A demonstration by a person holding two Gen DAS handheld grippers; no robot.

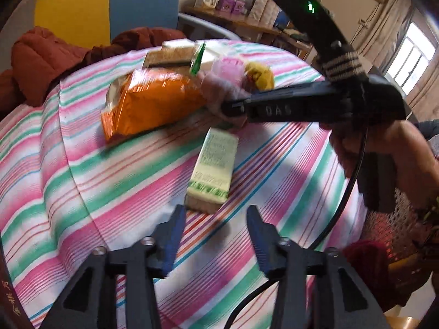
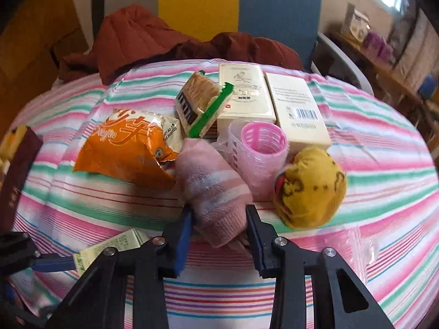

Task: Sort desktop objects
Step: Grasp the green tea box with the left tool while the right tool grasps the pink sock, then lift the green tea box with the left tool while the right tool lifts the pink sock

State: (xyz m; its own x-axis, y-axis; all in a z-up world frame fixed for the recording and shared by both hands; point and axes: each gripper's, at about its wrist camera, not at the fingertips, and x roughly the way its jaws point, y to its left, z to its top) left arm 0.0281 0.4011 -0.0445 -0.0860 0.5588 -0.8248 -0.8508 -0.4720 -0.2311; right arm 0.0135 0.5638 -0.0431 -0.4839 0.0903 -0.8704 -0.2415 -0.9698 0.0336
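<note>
In the right wrist view my right gripper [image 2: 219, 229] is shut on a rolled pink striped sock [image 2: 212, 192], whose near end sits between the blue pads. A yellow sock ball [image 2: 311, 187], a pink hair roller [image 2: 259, 153], an orange snack bag [image 2: 126, 148], a green-edged biscuit pack [image 2: 199, 104] and two cream boxes [image 2: 271, 96] lie around it. In the left wrist view my left gripper [image 1: 215, 229] is open and empty, just short of a green-and-cream packet [image 1: 212, 168]. The right gripper [image 1: 274, 107] reaches in from the right.
The objects lie on a pink, green and white striped cloth [image 2: 370, 164]. A rust-red jacket [image 2: 153, 41] is heaped at the far edge before a yellow and blue panel. A dark red booklet [image 2: 16, 181] lies at the left. A shelf with boxes stands at the back right.
</note>
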